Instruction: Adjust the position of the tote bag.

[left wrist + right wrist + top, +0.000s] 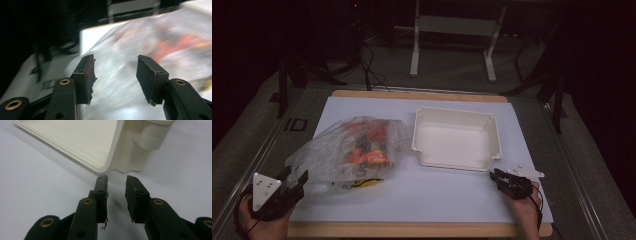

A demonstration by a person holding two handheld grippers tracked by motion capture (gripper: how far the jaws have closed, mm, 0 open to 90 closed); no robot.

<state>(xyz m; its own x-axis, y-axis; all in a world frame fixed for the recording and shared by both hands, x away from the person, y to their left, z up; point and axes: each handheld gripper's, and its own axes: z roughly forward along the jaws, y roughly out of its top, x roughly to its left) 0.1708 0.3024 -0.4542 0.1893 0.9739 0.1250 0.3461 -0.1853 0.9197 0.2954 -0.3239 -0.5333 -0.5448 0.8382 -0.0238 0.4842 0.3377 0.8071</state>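
A clear plastic bag [349, 150] holding orange and red items lies on the table [452, 192], left of an empty white tray [457, 137]. The left hand-held gripper [294, 181] gapes released beside the bag; the right hand-held gripper [496, 175] rests unclenched, empty, near the tray's corner.

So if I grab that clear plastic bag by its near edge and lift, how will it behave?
The clear plastic bag looks thin and crinkled, so it will probably go floppy and stretch. The orange contents sit loose inside and would likely slump to the low end. The film looks glossy, so it may slip from the left gripper, whose jaws are open.
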